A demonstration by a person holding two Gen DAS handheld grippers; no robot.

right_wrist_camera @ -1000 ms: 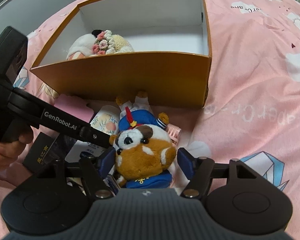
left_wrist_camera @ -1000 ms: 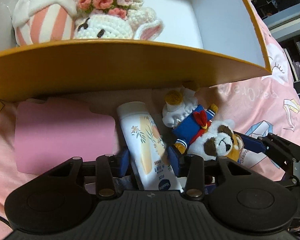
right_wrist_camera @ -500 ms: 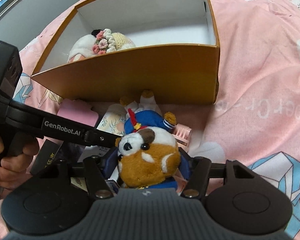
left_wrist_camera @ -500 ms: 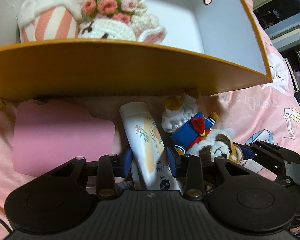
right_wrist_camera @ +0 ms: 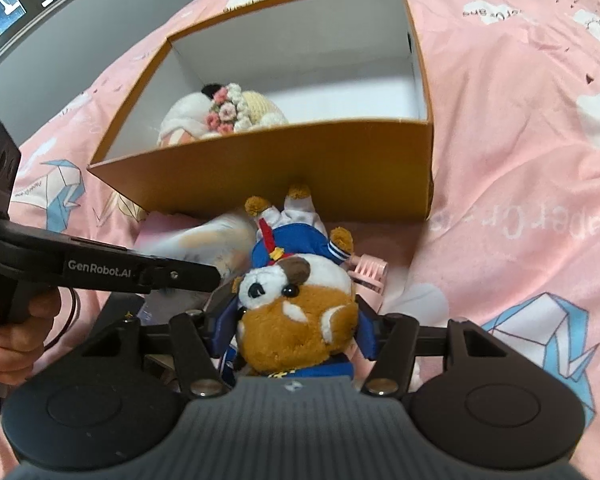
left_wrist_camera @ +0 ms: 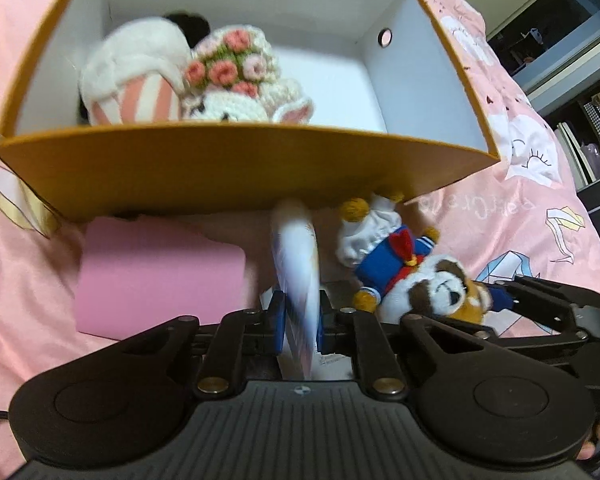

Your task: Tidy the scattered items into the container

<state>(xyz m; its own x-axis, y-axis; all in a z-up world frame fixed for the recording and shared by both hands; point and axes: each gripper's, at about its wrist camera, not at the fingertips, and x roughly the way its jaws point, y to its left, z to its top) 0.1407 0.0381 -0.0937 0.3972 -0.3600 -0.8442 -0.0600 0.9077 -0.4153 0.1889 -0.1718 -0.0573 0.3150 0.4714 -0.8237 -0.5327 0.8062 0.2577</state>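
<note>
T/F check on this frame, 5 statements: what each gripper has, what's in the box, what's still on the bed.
1. The left gripper is shut on the lotion tube. True.
2. The right gripper is closed around the pink case. False: the plush dog sits between its pads, and its jaws have just been closing on it; the pink case lies untouched on the bedspread.
3. The orange box is empty. False: a crochet toy with flowers and a striped plush sit in it.
4. The plush dog wears a blue sailor outfit. True.
5. The plush dog is already inside the box. False: it lies in front of the box's near wall.
</note>
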